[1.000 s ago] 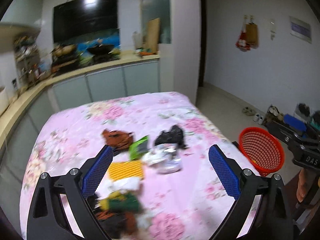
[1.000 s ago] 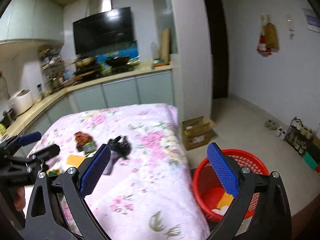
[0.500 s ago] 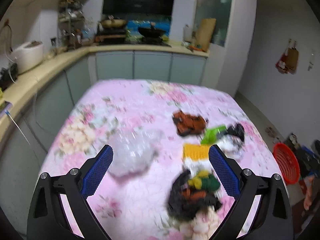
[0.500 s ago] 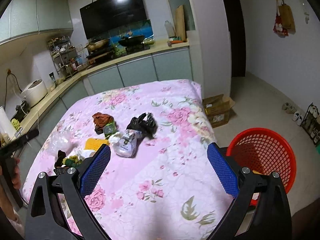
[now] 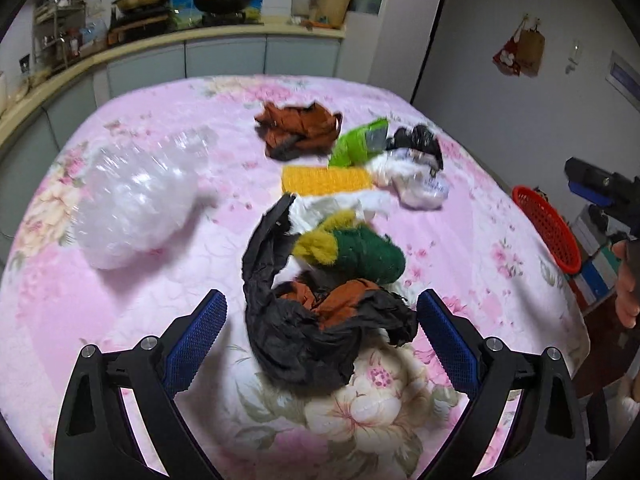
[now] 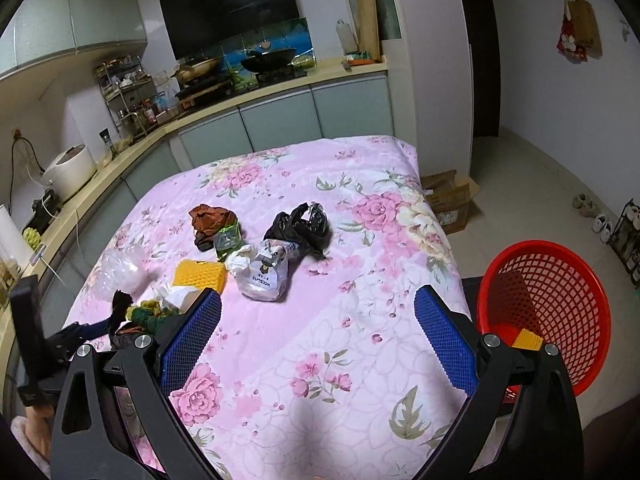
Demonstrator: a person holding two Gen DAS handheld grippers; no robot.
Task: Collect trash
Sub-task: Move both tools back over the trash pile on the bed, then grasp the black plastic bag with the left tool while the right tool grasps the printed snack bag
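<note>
Left wrist view shows the left gripper [image 5: 320, 330] has dropped from a high look over the table to straddle the black bag [image 5: 320, 336], jaws wide and empty, while the right gripper [image 6: 318, 332], also open, waits beside the red basket [image 6: 544, 304], so a grab looks imminent

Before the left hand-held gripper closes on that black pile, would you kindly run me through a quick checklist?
1. Left hand-held gripper open: ok.
2. Crumpled black bag between its fingers: ok.
3. Bag separate from the green scrubber: cannot tell, they overlap.
4. Red basket beside the table, open: ok.
5. Right hand-held gripper open and empty: ok.
6. Left view sharp: not ok, blurred.
</note>
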